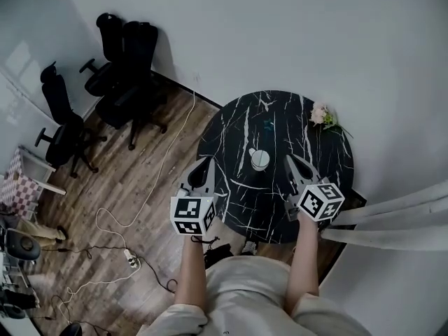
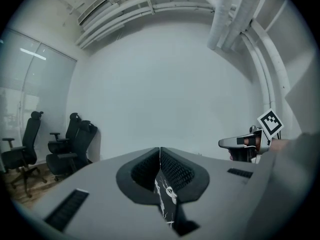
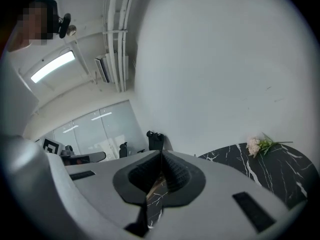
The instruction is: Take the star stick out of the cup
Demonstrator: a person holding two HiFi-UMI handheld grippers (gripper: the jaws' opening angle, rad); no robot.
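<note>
A small white cup (image 1: pixel 259 159) stands near the middle of the round black marble table (image 1: pixel 238 124). What is inside the cup is too small to make out, so I cannot tell the star stick. My left gripper (image 1: pixel 202 162) hovers over the table's left edge, left of the cup, its jaws shut with nothing in them (image 2: pixel 160 149). My right gripper (image 1: pixel 290 159) is to the right of the cup, also shut and holding nothing (image 3: pixel 161 154). Both point toward the far side of the table, apart from the cup.
A small bunch of pale flowers (image 1: pixel 323 115) lies at the table's far right edge, also seen in the right gripper view (image 3: pixel 260 145). A tiny teal item (image 1: pixel 268 124) lies beyond the cup. Black office chairs (image 1: pixel 126 68) stand at the left, and cables (image 1: pixel 133 257) trail on the wooden floor.
</note>
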